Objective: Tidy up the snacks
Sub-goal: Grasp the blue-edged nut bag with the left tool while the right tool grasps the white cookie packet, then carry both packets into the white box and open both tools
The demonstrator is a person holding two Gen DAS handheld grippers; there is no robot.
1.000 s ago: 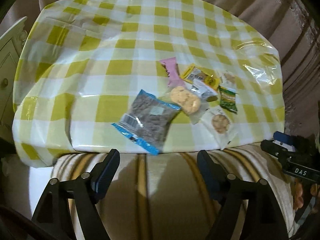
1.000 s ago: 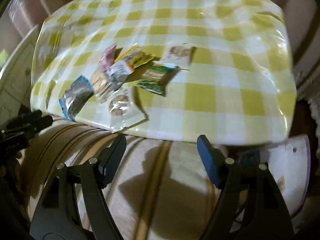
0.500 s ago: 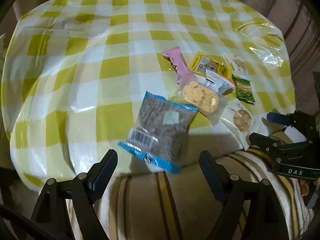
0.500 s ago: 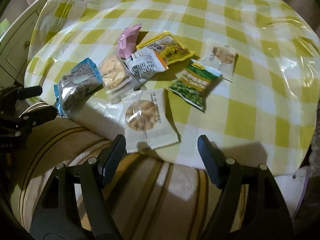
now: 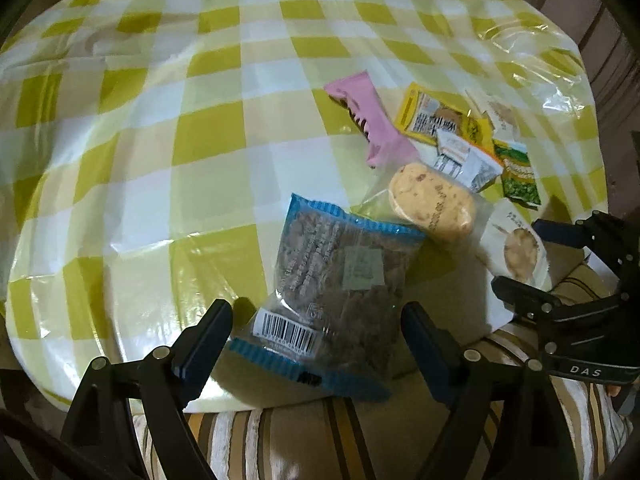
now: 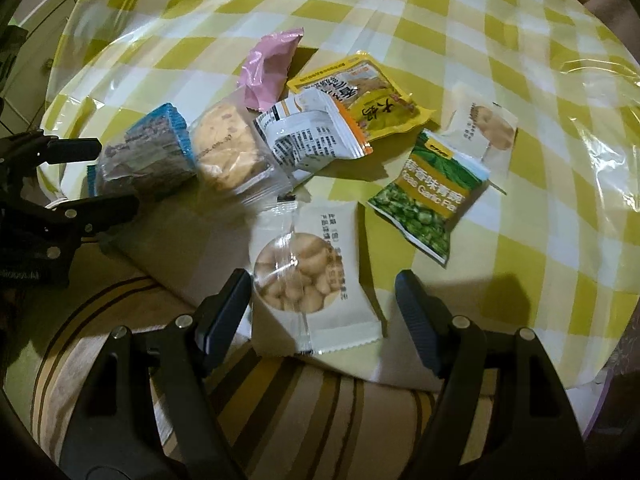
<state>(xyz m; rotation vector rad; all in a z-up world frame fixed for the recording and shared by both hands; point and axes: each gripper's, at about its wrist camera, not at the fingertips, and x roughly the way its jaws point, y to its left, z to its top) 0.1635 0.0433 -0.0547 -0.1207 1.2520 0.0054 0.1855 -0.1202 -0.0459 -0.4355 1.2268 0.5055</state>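
**Approach: both claws over first packets, nothing gripped**

I'm at the reach step. My left gripper (image 5: 316,340) has just been opening; jaws wide, straddling the blue bag (image 5: 340,276) without the pads pressing on it. My right gripper (image 6: 324,304) is partly open and empty, the nut packet (image 6: 308,276) lying between its fingers, untouched.

Places relative to the blue bag, all on the table (image 5: 168,152): cookie (image 5: 432,204) touching its far-right corner, pink packet (image 5: 372,120) beyond that, nut packet just right at the table's near edge, yellow packet (image 6: 364,92) and green packet (image 6: 432,188) further right.

Blue bag's long axis runs near edge to far, barcode end overhanging toward me, slightly tilted left. The nut packet also runs near-to-far.

Next, I judge: drop lower, close across each packet's short width; crinkly film may slip.
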